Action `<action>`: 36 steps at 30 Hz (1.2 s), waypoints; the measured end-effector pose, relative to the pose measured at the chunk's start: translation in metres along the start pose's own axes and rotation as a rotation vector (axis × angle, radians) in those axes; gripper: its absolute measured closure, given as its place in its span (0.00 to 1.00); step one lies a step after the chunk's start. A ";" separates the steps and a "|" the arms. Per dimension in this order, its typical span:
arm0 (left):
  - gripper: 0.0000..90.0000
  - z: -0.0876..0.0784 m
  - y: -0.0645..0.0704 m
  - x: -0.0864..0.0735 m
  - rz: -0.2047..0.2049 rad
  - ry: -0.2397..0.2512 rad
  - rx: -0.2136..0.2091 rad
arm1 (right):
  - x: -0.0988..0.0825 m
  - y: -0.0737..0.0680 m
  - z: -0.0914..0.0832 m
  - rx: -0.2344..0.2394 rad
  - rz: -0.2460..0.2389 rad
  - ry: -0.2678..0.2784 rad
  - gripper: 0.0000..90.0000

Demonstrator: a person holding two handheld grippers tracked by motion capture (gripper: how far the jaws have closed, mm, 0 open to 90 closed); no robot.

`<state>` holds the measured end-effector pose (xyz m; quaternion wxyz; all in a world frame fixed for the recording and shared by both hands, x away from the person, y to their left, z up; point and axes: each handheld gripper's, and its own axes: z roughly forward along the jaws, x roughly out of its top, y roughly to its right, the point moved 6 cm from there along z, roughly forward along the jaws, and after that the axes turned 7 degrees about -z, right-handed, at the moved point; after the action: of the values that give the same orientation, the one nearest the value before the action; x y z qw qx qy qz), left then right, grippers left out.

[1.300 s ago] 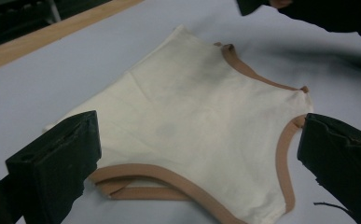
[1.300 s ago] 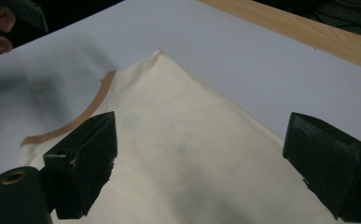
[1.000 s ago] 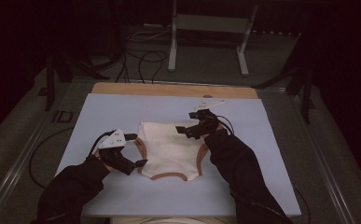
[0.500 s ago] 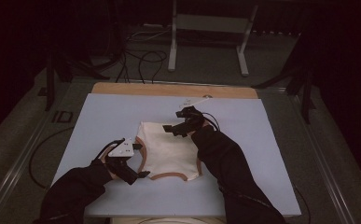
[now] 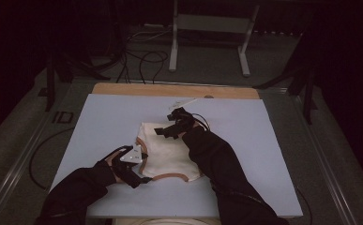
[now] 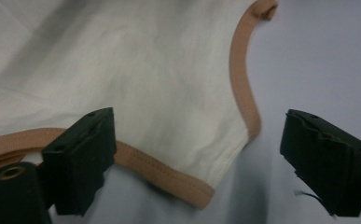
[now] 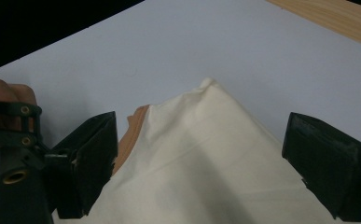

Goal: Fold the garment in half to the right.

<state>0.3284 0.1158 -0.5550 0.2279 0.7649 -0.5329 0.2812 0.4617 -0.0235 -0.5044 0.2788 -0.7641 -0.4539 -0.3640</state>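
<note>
Two grippers work a cream garment [image 5: 167,152] lying flat near the middle of the table [image 5: 104,117], toward its near edge. The left gripper [image 6: 194,163] straddles the garment's trimmed corner, its jaws wide apart though just closing a little, not pinching. The right gripper [image 7: 201,168] hovers over the far corner, jaws wide

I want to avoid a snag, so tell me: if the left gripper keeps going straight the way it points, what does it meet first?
Most likely the tan-trimmed corner of the cream garment, lying between the open jaws of the left gripper; depth is hard to judge.
</note>
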 end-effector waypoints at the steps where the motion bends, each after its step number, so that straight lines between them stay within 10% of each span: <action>1: 0.19 0.002 0.000 -0.001 0.004 -0.010 0.000 | 0.000 0.000 0.001 0.004 -0.001 -0.002 0.11; 14: 0.49 0.011 -0.012 0.004 0.023 0.002 0.096 | 0.003 -0.002 0.012 0.009 -0.001 -0.015 0.12; 26: 0.79 0.014 -0.012 0.005 -0.013 0.007 0.014 | 0.003 -0.002 0.033 0.029 0.007 -0.035 0.14; 36: 0.96 0.017 -0.013 0.008 -0.040 0.020 0.046 | 0.005 -0.005 0.051 0.031 -0.008 -0.061 0.14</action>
<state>0.3462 0.1034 -0.5627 0.2210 0.7777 -0.5085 0.2964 0.4741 0.0201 -0.5293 0.2754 -0.7686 -0.4707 -0.3345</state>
